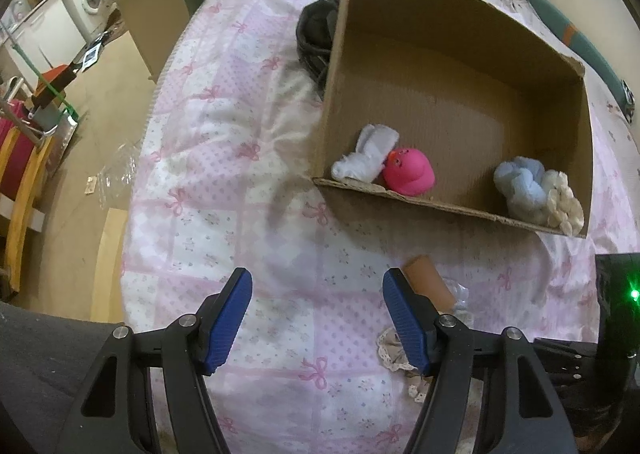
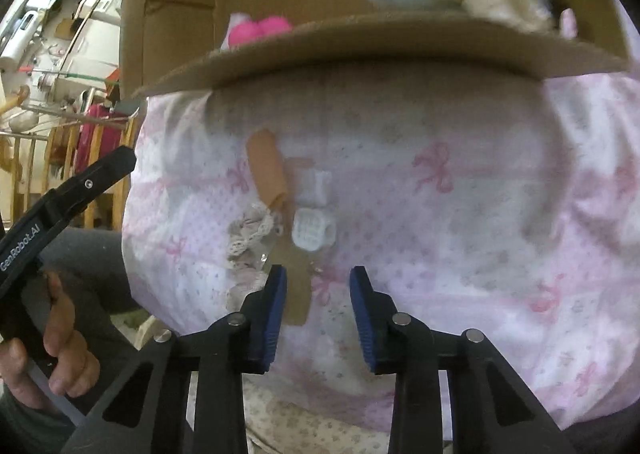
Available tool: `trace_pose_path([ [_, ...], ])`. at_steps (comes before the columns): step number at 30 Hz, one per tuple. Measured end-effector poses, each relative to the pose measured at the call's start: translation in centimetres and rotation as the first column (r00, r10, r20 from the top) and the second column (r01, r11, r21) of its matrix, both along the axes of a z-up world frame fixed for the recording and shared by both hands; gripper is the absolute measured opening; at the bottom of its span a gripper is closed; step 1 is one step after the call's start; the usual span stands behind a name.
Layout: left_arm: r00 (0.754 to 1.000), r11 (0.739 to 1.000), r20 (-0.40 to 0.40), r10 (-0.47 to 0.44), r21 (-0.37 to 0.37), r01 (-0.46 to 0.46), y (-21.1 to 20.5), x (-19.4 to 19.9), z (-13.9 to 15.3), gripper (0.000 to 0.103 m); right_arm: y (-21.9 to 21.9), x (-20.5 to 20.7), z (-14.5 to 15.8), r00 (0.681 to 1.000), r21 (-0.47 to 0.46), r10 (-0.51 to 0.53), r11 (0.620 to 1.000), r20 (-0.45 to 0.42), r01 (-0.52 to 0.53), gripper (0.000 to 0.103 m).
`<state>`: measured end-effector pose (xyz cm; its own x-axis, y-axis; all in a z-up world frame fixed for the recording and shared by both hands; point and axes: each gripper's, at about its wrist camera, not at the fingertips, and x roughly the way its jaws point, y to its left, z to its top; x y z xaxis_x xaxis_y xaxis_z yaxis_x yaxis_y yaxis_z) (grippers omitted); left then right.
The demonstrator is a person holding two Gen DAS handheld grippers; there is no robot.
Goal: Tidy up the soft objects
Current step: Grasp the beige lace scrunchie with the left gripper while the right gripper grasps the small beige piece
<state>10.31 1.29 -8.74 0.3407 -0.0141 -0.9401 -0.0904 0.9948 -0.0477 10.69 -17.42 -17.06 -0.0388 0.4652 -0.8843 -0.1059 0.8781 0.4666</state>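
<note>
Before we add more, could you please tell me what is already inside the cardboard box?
Inside the cardboard box: a white cloth toy, a pink duck, a light blue plush and a cream fluffy piece. The near wall hides their undersides.

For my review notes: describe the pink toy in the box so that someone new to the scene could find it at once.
Find the open cardboard box on the pink bedspread. Along its near wall, toward the left corner, sits the pink toy, touching a white cloth bundle. It is the only bright pink, smooth, rounded item; the others are pale and fluffy.
</note>
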Motion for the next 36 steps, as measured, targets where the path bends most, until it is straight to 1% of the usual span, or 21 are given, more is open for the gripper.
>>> trace_pose_path([
  [3, 1.0, 1.0, -0.001, -0.011, 0.01, 0.011, -0.2, -0.1, -0.1, 0.065, 1.0, 0.1, -0.4, 1.0, 0.025, 0.013, 1.0, -0.015, -0.013, 0.036],
  [5, 1.0, 1.0, -0.008, -0.014, 0.009, 0.014, -0.3, -0.1, -0.3, 0.065, 1.6, 0.0, -0.9, 0.999, 0.025, 0.031, 0.999, -0.026, -0.03, 0.036],
  [8, 1.0, 1.0, -0.021, -0.022, 0.011, 0.023, -0.4, -0.1, -0.7, 0.065, 2.5, -0.1, -0.8, 0.998, 0.013, 0.057, 0.998, -0.01, -0.057, 0.036],
  [9, 0.999, 1.0, -0.026, -0.027, 0.011, 0.027, -0.5, -0.1, -0.8, 0.065, 2.7, -0.2, -0.7, 0.998, 0.003, 0.067, 0.998, -0.001, -0.067, 0.032],
  [10, 0.999, 0.999, -0.031, -0.032, 0.009, 0.033, -0.6, -0.2, -0.9, 0.065, 2.8, -0.3, -0.6, 0.997, -0.013, 0.081, 0.997, 0.01, -0.081, 0.019],
  [13, 0.997, 0.999, -0.054, -0.051, -0.001, 0.051, -1.0, -0.2, -1.4, 0.065, 2.7, -0.5, 0.1, 0.995, -0.007, 0.093, 0.996, 0.029, -0.093, 0.011],
  [16, 0.994, 0.998, -0.083, -0.068, -0.015, 0.067, -1.3, -0.3, -2.1, 0.065, 1.4, -0.7, 1.5, 0.995, 0.017, 0.075, 0.997, 0.06, -0.076, 0.01],
  [19, 0.99, 0.996, -0.11, -0.085, -0.032, 0.082, -1.8, -0.3, -2.9, 0.065, -0.6, -1.2, 3.0, 0.995, 0.021, 0.02, 1.0, 0.093, -0.022, 0.01],
  [21, 0.987, 0.994, -0.129, -0.101, -0.054, 0.095, -2.2, -0.3, -3.4, 0.065, -2.3, -1.3, 3.9, 0.993, 0.026, -0.035, 0.999, 0.114, 0.032, 0.01],
  [24, 0.973, 0.985, -0.172, -0.155, -0.106, 0.138, -3.4, -0.3, -4.8, 0.065, -4.6, -1.1, 4.9, 0.978, 0.034, -0.135, 0.991, 0.161, 0.132, 0.01],
  [26, 0.959, 0.974, -0.197, -0.204, -0.137, 0.179, -4.5, -0.5, -5.6, 0.065, -5.5, -0.8, 5.0, 0.972, 0.053, -0.174, 0.984, 0.16, 0.167, 0.01],
  [28, 0.944, 0.963, -0.216, -0.25, -0.157, 0.219, -5.5, -0.7, -6.3, 0.065, -5.2, -0.7, 4.2, 0.98, 0.044, -0.157, 0.987, 0.123, 0.152, 0.01],
  [30, 0.928, 0.954, -0.239, -0.286, -0.158, 0.254, -6.3, -0.9, -7.0, 0.067, -4.3, -0.8, 3.2, 0.986, -0.026, -0.126, 0.991, 0.11, 0.129, 0.011],
  [31, 0.921, 0.952, -0.249, -0.299, -0.147, 0.269, -6.7, -1.1, -7.4, 0.069, -4.1, -0.6, 2.7, 0.989, -0.046, -0.112, 0.992, 0.098, 0.117, 0.011],
  [33, 0.918, 0.949, -0.243, -0.313, -0.122, 0.291, -7.1, -1.2, -7.5, 0.069, -4.0, -0.5, 2.2, 0.991, -0.068, -0.101, 0.992, 0.085, 0.107, 0.011],
  [36, 0.915, 0.945, -0.237, -0.327, -0.109, 0.309, -7.7, -1.2, -7.6, 0.069, -4.4, -0.4, 2.7, 0.988, -0.035, -0.125, 0.991, 0.094, 0.129, 0.011],
])
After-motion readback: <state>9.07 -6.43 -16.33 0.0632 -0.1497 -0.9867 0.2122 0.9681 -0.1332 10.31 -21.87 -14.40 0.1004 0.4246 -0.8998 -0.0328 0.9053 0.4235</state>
